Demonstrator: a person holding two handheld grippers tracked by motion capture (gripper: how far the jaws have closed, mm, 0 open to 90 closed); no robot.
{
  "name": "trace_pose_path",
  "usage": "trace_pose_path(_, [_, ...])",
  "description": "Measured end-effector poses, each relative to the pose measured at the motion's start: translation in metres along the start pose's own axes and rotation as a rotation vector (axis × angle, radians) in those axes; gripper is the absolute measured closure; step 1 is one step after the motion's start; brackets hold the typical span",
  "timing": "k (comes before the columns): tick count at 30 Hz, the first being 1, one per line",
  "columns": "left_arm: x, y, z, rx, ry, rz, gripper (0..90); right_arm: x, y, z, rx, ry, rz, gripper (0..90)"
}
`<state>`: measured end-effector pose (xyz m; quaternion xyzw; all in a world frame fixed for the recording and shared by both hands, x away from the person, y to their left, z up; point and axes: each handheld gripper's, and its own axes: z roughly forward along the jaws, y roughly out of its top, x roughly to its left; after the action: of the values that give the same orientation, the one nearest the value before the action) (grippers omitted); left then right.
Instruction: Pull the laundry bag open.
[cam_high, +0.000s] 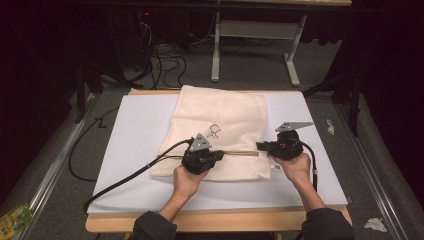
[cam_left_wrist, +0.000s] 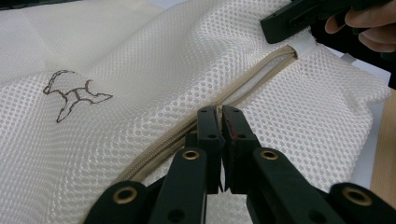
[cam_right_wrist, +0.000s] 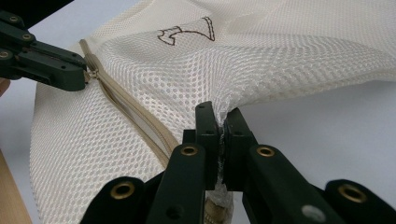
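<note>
Nearest the cam in the high view: two dark sleeves at 6 o'clock, forearms reaching up to the grippers. Left gripper (cam_high: 216, 156) is clenched on the zip pull of the mesh laundry bag (cam_high: 220, 112); in the left gripper view its jaws meet tight right at the zipper (cam_left_wrist: 261, 72) line. Right gripper (cam_high: 260, 146) is clenched on a pinch of mesh at the zip's far end, approx 3 o'clock side of the bag; right gripper view shows fabric bunched between the jaws. Zip runs 9-to-3 between the two grippers, across the bag's near part. Bag is cream w/ a small brown logo (cam_high: 215, 131) at 12 o'clock from the zip. Bag lies flat mid-table on a white sheet (cam_high: 135, 150), wooden table edge (cam_high: 215, 220) at 6. Beyond, at 12, a white desk frame (cam_high: 216, 50) on grey floor.
</note>
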<state>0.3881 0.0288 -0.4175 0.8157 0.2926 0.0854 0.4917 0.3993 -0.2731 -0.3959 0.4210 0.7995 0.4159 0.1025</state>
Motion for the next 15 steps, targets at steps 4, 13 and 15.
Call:
trace_pose_path(4, [0.0021, -0.0008, -0.0022, -0.003, 0.003, -0.006, 87.2, -0.0005, -0.0007, -0.0004, 0.002, -0.005, 0.007, 88.9])
trace_pose_path(13, [0.0021, -0.0014, -0.0044, -0.004, 0.007, 0.001, 87.2, -0.0007, -0.001, -0.0003, 0.008, -0.008, 0.005, 88.9])
trace_pose_path(15, [0.0025, -0.0017, -0.0055, -0.007, 0.011, 0.0, 87.2, -0.0011, -0.0011, -0.0003, 0.007, -0.011, 0.001, 88.9])
